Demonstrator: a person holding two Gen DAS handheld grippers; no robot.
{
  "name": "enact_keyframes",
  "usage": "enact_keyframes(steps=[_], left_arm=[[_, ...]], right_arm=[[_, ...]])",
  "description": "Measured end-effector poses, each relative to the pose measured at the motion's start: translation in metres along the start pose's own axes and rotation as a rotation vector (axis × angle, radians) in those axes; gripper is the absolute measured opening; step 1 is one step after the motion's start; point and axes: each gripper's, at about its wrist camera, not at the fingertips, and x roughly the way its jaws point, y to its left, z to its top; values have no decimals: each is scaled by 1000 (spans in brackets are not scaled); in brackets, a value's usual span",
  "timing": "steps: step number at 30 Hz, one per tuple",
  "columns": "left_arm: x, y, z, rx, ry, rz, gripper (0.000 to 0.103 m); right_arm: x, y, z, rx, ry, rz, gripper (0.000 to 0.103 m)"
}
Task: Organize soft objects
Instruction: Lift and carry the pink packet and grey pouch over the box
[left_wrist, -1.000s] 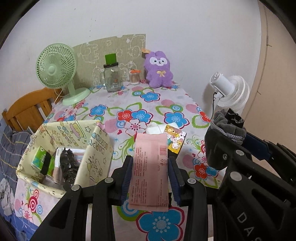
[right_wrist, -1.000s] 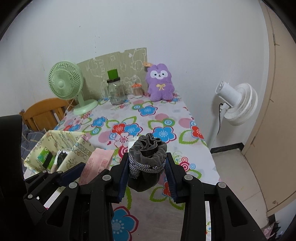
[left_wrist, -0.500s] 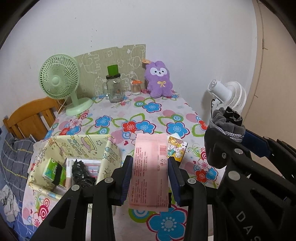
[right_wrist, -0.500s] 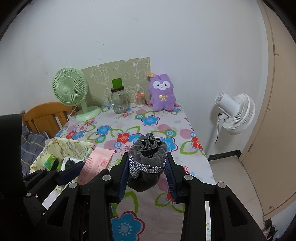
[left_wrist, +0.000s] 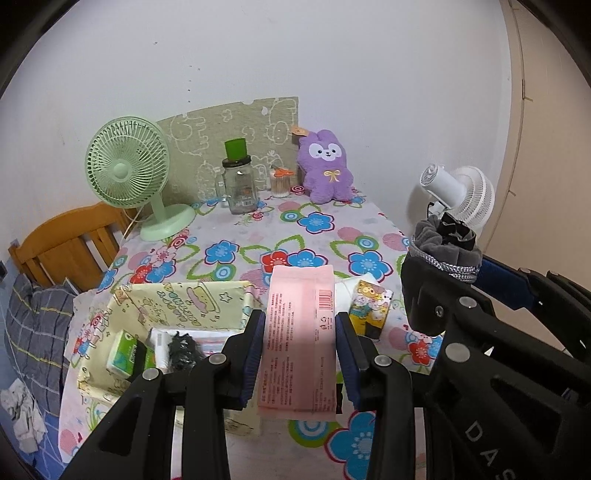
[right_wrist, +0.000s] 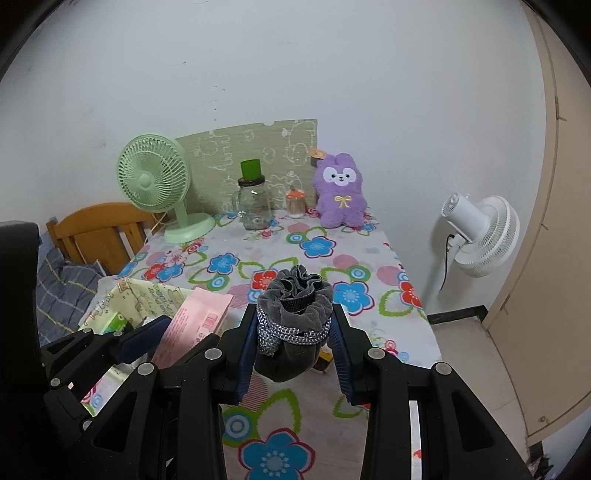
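Both up over tabletop (left_wrist: 258, 229), loaded. L gripper (left_wrist: 300, 347): jaws partly closed, pinching pink pack (left_wrist: 299, 343) by its long edges, just right of bin (left_wrist: 192, 306). R gripper (right_wrist: 293, 339): jaws partly closed on grey sock roll (right_wrist: 293, 314), beside it, off the surface. Bin holds green pack (left_wrist: 125, 350) + dark item, room at its near-right. Advice: swing pack over that gap w/ flat side down, lower before release; park sock roll clear, don't bump L.

Right gripper body (left_wrist: 509, 387): white letters "DAS", cut off at the frame edge.
Pink packet (left_wrist: 301, 339): barcode and dense red print, probably Chinese, too small to read.
Elsewhere: nothing legible.
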Motion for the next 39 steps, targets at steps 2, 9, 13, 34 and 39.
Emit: enact_keyframes(steps=[2, 9, 13, 34, 39], left_arm=[[0, 5, 1, 5, -1, 4, 38], [1, 22, 5, 9, -8, 20, 38], [3, 33, 6, 4, -10, 30, 38], [25, 98, -6, -34, 34, 78, 39], [35, 113, -12, -56, 63, 91, 39]], right_arm=[[2, 5, 2, -1, -1, 4, 40], [10, 21, 8, -16, 0, 20, 40], [15, 32, 11, -30, 3, 32, 40], [60, 96, 13, -79, 55, 120, 40], [75, 109, 10, -96, 80, 142, 40]])
